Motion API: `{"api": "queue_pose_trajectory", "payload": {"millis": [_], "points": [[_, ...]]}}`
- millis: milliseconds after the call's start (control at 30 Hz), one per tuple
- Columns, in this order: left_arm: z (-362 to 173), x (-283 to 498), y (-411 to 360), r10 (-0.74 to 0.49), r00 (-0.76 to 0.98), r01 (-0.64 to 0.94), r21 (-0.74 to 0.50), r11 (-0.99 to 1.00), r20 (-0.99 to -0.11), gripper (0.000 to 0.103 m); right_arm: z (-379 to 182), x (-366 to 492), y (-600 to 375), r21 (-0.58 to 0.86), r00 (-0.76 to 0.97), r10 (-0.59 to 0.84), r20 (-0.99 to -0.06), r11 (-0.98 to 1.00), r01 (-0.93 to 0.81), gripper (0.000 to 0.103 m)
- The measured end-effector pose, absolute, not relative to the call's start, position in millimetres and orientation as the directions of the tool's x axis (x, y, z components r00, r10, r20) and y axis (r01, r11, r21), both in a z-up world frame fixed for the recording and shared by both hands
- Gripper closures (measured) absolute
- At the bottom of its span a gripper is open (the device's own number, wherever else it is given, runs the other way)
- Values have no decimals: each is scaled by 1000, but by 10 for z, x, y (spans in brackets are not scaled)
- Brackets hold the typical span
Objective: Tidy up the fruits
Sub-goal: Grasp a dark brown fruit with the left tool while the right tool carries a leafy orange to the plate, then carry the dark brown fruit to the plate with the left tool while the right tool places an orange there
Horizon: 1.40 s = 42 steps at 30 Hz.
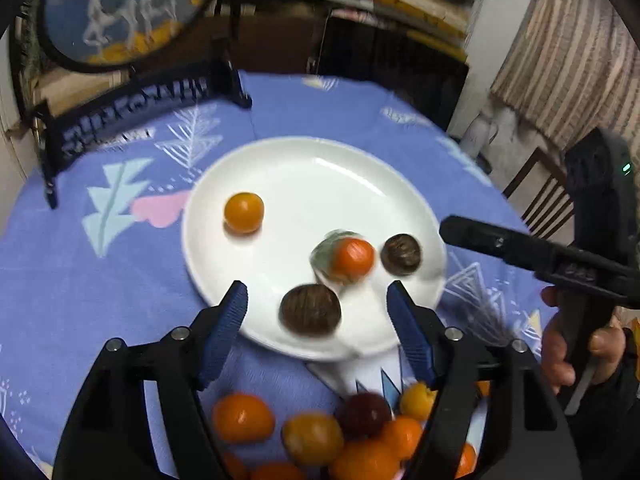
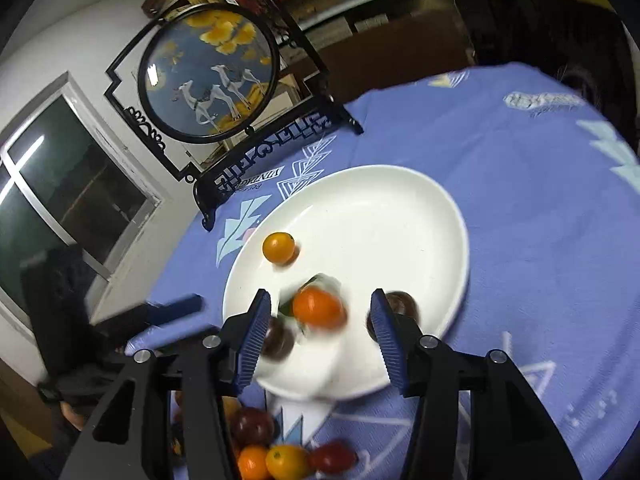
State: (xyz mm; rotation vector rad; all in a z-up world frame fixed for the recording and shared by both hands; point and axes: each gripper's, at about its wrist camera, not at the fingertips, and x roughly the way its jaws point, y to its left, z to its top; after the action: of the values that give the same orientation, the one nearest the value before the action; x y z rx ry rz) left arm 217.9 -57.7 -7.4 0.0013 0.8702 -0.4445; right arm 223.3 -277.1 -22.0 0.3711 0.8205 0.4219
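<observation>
Over the round white ceramic plate point(image 1: 320, 184), seen from the left wrist, the left gripper point(image 1: 316, 300) is hanging released, its blue ribbed pads point(image 1: 228, 320) clear of the wrinkled dark brown fruit point(image 1: 310, 310) lying between them. A blurred orange fruit with a green cap point(image 1: 352, 258) is sitting mid-plate, a smooth yellow-orange one point(image 1: 243, 212) farther back, and loose fruits point(image 1: 312, 436) are waiting on the blue patterned tablecloth point(image 1: 60, 280).

From the right wrist, the right gripper point(image 2: 318, 320) is also standing parted and gripping nothing, the orange fruit point(image 2: 318, 306) on the plate point(image 2: 380, 216) beyond it. These look light, round, soft-skinned and ready to roll: pinch gently across the widest part.
</observation>
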Motion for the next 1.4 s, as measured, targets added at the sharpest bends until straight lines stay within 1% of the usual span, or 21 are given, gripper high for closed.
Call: {"api": "queue_pose_trajectory", "payload": {"millis": [100, 167, 367, 467, 600, 633, 667, 700, 733, 800, 900, 1033, 1133, 1300, 1400], "points": [[25, 1781, -431, -392, 589, 415, -152, 897, -706, 33, -190, 1935, -2793, 442, 623, 482, -615, 866, -234, 49], [18, 1475, -370, -388, 605, 444, -111, 889, -695, 33, -207, 1696, -2830, 411, 640, 457, -618, 882, -233, 44], [-195, 747, -350, -353, 620, 491, -5, 871, -701, 33, -427, 1234, -2921, 386, 635, 415, -652, 902, -194, 44], [-312, 654, -357, -321, 636, 473, 25, 881, -702, 33, -516, 1097, -2930, 392, 622, 414, -665, 902, -182, 44], [-516, 728, -396, -280, 644, 430, 34, 902, -712, 33, -523, 952, -2890, 387, 617, 416, -668, 902, -189, 44], [-559, 737, -410, -275, 643, 425, 35, 905, -715, 36, -514, 903, -2885, 378, 619, 412, -668, 905, -194, 44], [-588, 734, -423, -262, 662, 414, 51, 909, -702, 36, -511, 866, -2888, 367, 622, 404, -670, 910, -195, 44], [-596, 722, -434, -251, 678, 406, 67, 912, -691, 45, -513, 832, -2897, 350, 627, 389, -675, 917, -192, 44], [-587, 721, -440, -255, 682, 407, 66, 911, -686, 51, -519, 808, -2910, 343, 627, 383, -678, 920, -191, 44], [-523, 684, -419, -328, 657, 442, -6, 897, -678, 63, -556, 779, -2940, 334, 620, 376, -688, 923, -189, 44], [-450, 587, -409, -338, 680, 442, -3, 897, -651, 63, -631, 736, -2940, 297, 607, 356, -710, 934, -201, 44], [-350, 492, -324, -364, 687, 444, -34, 896, -628, 63, -719, 752, -2830, 202, 598, 290, -747, 956, -212, 44], [-328, 450, -280, -369, 683, 442, -46, 896, -630, 63, -761, 792, -2731, 114, 604, 225, -765, 970, -217, 52], [-379, 454, -216, -366, 672, 423, -71, 903, -644, 63, -793, 917, -2585, 67, 596, 215, -774, 963, -262, 53], [-405, 467, -206, -369, 665, 418, -86, 904, -649, 63, -851, 1038, -2545, 100, 558, 243, -794, 956, -275, 53]]}}
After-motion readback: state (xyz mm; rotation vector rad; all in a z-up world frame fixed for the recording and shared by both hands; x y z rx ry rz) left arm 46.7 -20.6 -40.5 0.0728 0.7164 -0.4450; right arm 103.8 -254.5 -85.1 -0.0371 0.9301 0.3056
